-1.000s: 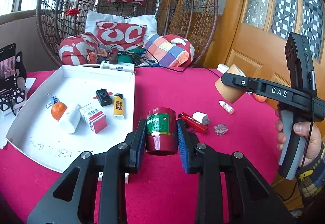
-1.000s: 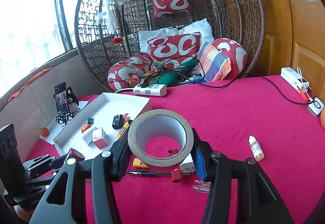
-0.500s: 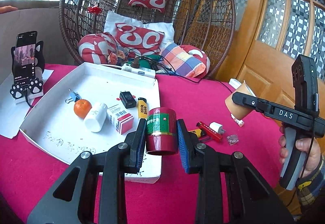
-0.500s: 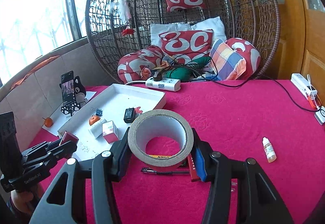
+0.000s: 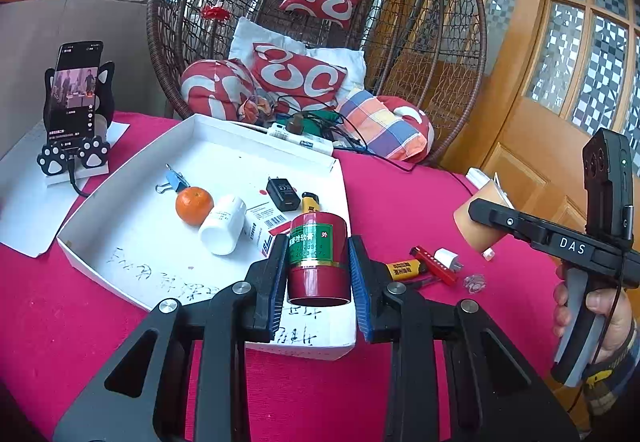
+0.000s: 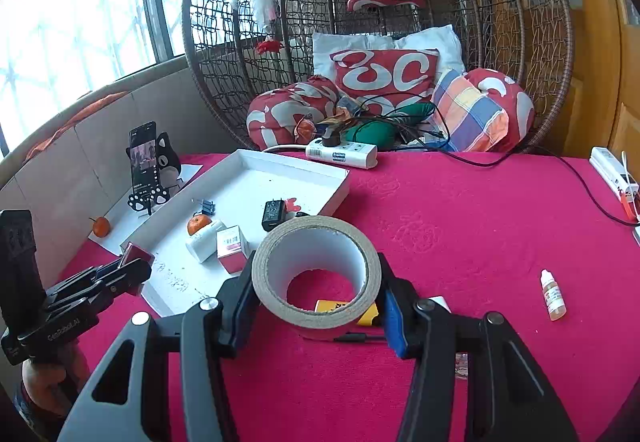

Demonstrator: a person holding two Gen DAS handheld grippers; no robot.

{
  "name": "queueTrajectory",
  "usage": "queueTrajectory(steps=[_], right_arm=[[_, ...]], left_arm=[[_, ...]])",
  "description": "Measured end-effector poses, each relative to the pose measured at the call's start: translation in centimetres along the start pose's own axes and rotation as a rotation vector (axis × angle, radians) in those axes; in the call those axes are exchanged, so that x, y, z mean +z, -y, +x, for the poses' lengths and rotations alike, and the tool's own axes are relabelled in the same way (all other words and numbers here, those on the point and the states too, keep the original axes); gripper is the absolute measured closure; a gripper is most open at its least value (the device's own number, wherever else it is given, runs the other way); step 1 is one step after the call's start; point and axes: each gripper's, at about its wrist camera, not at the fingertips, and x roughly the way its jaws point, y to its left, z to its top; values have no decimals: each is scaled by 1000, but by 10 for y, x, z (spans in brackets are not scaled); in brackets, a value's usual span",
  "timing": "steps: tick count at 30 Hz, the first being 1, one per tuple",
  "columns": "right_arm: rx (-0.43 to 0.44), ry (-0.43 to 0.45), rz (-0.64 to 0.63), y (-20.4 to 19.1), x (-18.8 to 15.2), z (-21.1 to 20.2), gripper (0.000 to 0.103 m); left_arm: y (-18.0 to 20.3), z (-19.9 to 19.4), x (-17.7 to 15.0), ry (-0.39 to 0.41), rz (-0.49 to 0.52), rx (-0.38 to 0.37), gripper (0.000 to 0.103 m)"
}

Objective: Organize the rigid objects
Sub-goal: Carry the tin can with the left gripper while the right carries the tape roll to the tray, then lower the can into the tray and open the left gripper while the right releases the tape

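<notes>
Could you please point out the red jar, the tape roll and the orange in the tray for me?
red jar (image 5: 315,242): left wrist view, on its green label.
tape roll (image 6: 264,274): right wrist view, on its brown outer band.
orange (image 5: 194,205): left wrist view, mid-peel.

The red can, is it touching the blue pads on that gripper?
Touching. The left wrist view shows the red can squeezed between both blue pads of the left gripper, with no gap on either side.

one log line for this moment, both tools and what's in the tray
left tool: shut on red jar, over white tray | right tool: shut on tape roll, over red tablecloth
</notes>
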Motion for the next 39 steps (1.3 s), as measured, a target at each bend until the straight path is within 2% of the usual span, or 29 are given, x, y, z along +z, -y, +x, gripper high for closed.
queueTrajectory(steps=[9,16,28,34,39], right_arm=[[19,-16,-25,-9,7,7,50],[54,-12,-77,-29,24,23,50],[115,-95,-122,-65,43,88,50],[112,-125,-148,-80,44,118,50],[108,-140,-121,-84,47,144,50]], left_arm=[[-9,2,1,-6,-13,22,75],[-27,4,12,12,-26,78,75],[-63,14,25,28,-57,159,75],[-72,26,31,26,-44,207,74],[-78,40,33,21,-30,257,74]])
